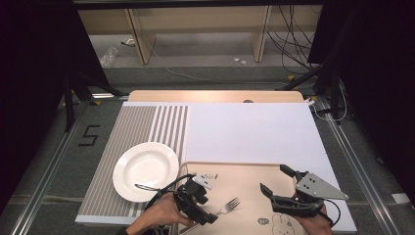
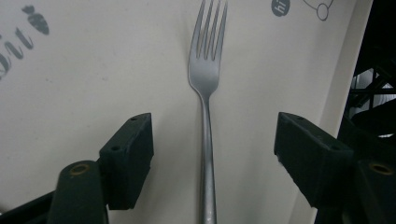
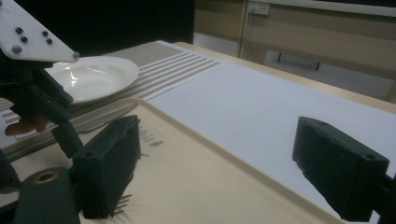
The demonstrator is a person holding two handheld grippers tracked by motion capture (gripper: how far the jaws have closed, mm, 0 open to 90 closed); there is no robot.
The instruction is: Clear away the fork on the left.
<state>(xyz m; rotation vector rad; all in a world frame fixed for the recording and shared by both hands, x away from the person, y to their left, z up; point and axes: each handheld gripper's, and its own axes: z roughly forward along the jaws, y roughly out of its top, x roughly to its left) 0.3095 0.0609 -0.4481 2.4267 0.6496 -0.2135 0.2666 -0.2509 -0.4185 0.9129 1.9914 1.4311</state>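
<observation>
A metal fork (image 1: pixel 229 206) lies flat on the beige tray (image 1: pixel 244 171), tines toward the tray's middle. My left gripper (image 1: pixel 208 210) sits low over the fork's handle at the tray's near left. In the left gripper view the fork (image 2: pixel 207 93) runs up between the two black jaws, which stand well apart and clear of it on both sides, so my left gripper (image 2: pixel 215 135) is open. My right gripper (image 1: pixel 275 179) hovers over the tray's right part, jaws wide and nothing between them. The right gripper view looks across the tray (image 3: pixel 187 154) past my open right gripper (image 3: pixel 217 149).
A white plate (image 1: pixel 146 171) rests on a grey striped placemat (image 1: pixel 147 122) left of the tray. A white mat (image 1: pixel 249 129) covers the table beyond the tray. The tray bears small printed drawings near its front edge. Dark stands and cables flank the table.
</observation>
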